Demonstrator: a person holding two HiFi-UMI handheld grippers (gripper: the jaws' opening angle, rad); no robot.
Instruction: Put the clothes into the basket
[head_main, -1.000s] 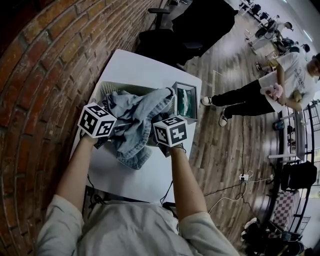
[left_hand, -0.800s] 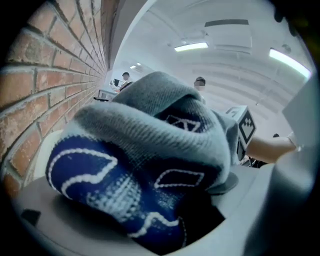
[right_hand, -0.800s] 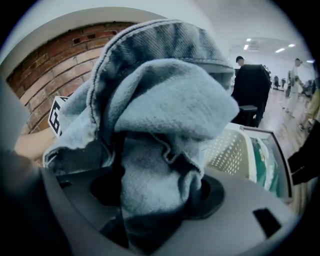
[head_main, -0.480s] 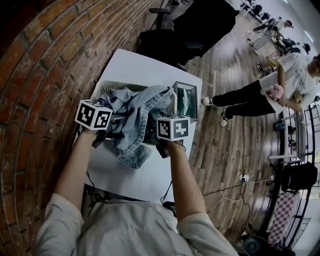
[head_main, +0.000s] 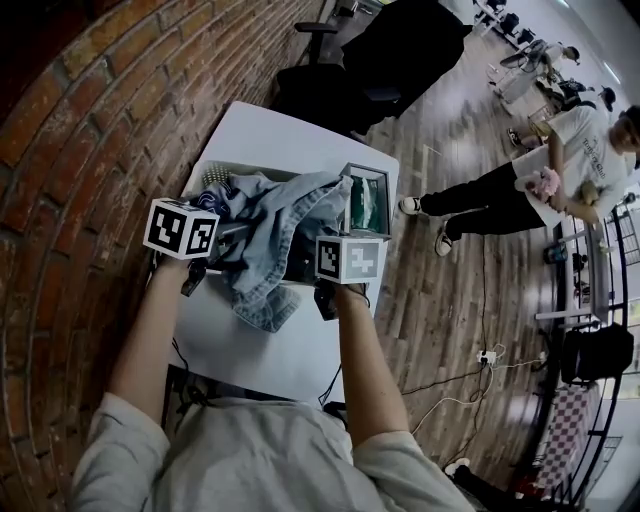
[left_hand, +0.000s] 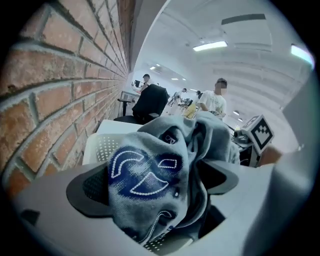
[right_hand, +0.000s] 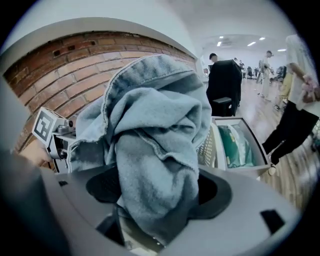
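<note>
A light grey-blue sweatshirt (head_main: 275, 235) hangs bunched between both grippers, over the near rim of the white perforated basket (head_main: 205, 177). One end trails onto the table in front of the basket. My left gripper (head_main: 226, 238) is shut on the part with a dark blue printed logo (left_hand: 142, 172), which fills the gap between its jaws. My right gripper (head_main: 306, 258) has thick folds of the same cloth (right_hand: 155, 165) between its jaws. These jaws have just been opening, and the cloth still sits pinched between them. The basket's inside is mostly hidden by the cloth.
The basket stands on a white table (head_main: 290, 135) against a brick wall (head_main: 80, 150). An open box with green contents (head_main: 368, 200) sits at the basket's right. A black chair (head_main: 395, 50) stands beyond the table. A person (head_main: 560, 175) stands on the wooden floor at right.
Both grippers have carried the sweatshirt a little further over the basket. The left marker cube has shifted left and both cubes have rolled.
</note>
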